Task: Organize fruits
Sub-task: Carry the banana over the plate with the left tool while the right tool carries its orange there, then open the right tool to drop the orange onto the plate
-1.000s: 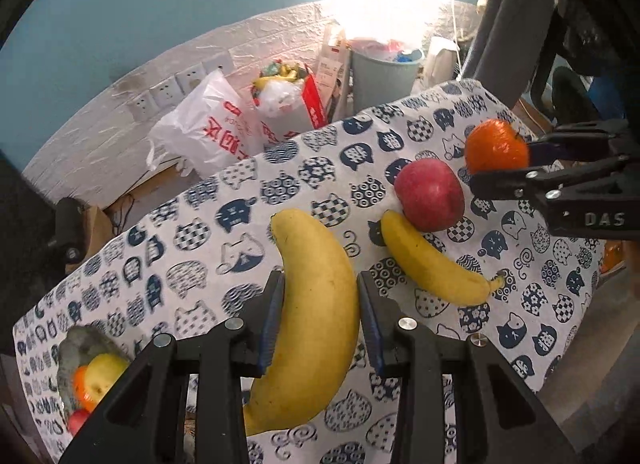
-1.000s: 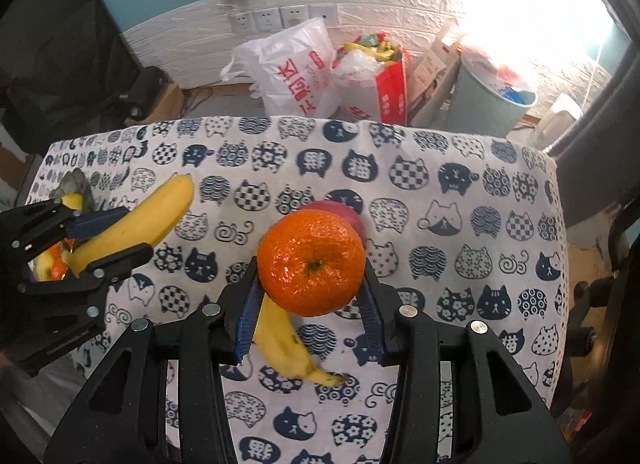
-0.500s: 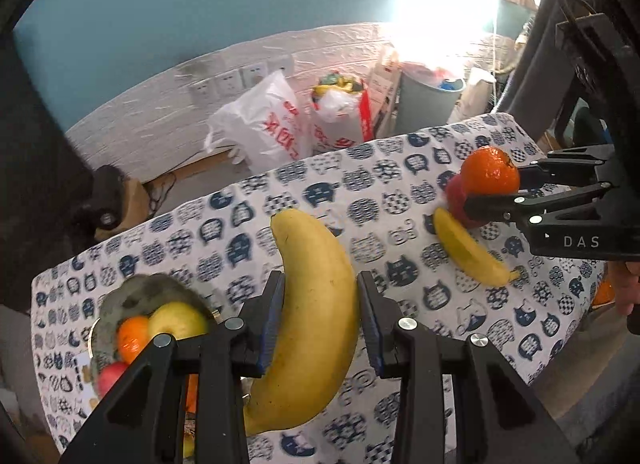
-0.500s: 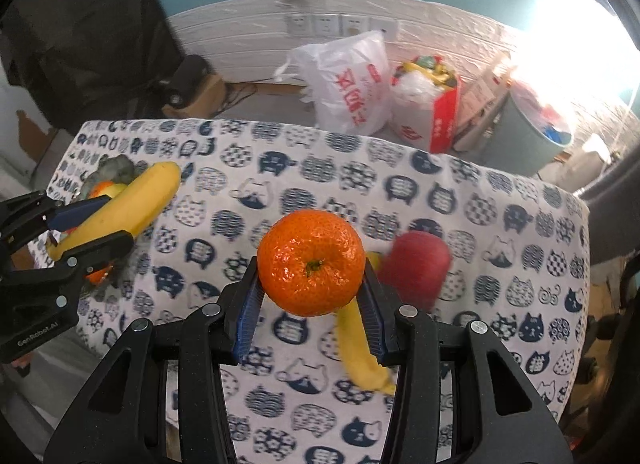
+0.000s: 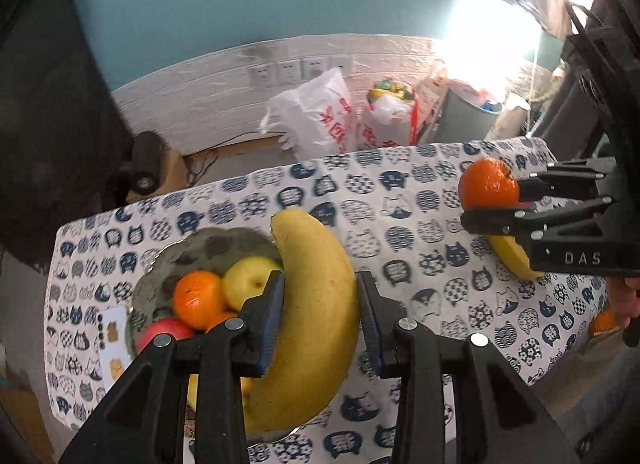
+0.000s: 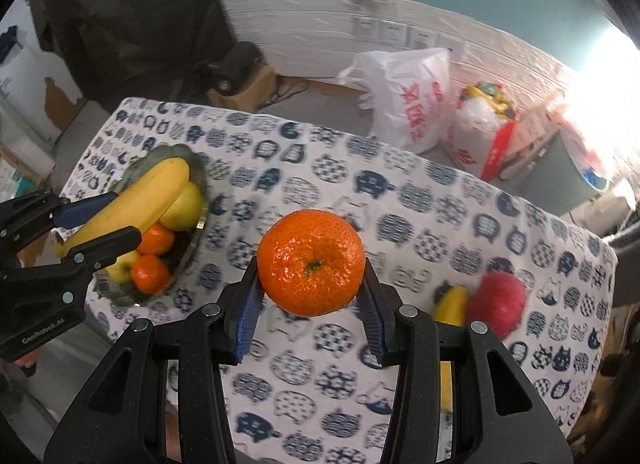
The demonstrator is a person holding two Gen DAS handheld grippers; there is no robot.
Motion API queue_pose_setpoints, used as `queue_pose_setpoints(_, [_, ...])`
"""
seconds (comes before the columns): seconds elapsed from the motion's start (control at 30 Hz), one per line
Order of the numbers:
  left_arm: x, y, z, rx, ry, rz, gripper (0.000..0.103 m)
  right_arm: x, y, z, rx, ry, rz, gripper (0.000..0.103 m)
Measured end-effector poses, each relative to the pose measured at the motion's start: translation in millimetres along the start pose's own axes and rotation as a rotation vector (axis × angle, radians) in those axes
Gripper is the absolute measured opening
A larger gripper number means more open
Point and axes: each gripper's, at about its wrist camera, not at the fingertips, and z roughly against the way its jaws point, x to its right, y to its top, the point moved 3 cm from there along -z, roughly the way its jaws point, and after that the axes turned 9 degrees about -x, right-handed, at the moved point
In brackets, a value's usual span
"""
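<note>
Between the left hand-held gripper (image 5: 320, 314) pads: long yellow banana (image 5: 316, 304), clamped above a crowded grey fruit bowl (image 5: 200, 240); may roll off the heap. Right hand-held gripper (image 6: 310, 314) clamps round orange mandarin (image 6: 311, 262), clear of bowl; may slip.

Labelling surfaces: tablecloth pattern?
White tablecloth with navy cat-face print; clearest in the right wrist view.

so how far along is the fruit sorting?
Done: bowl already holds oranges and apples. In hand: left gripper shut on a banana above the bowl; right gripper shut on an orange. Left: second banana and red apple lie on the table.
</note>
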Motion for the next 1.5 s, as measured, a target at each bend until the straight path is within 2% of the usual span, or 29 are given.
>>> queue_pose_setpoints(0.37, [-70.0, -28.8, 4.2, -0.001, 0.001, 0.143, 0.037, -70.7, 20.5, -30.8, -0.051, 0.04, 0.103, 0.044])
queue_pose_setpoints(0.63, [-100.8, -44.7, -2.7, -0.017, -0.006, 0.207, 0.037, -114.9, 27.8, -60.4, -0.108, 0.068, 0.164, 0.044])
queue_pose_setpoints(0.83, [-116.7, -51.9, -7.7, -0.023, -0.004, 0.233, 0.037, -134.1, 28.6, -83.5, -0.158, 0.081, 0.183, 0.044])
queue_pose_setpoints(1.07, [-123.5, -52.0, -14.1, -0.029, -0.01, 0.247, 0.037, -139.0, 26.5, -101.1, -0.2, 0.098, 0.173, 0.047])
queue_pose_setpoints(1.2, [-122.9, -48.7, -17.2, -0.033, -0.014, 0.248, 0.037, -135.9, 28.5, -96.0, -0.188, 0.113, 0.154, 0.061])
queue_pose_setpoints(1.5, [-117.8, -43.9, -33.5, -0.062, 0.006, 0.229, 0.036, -101.8, 33.4, -70.7, -0.14, 0.111, 0.071, 0.066])
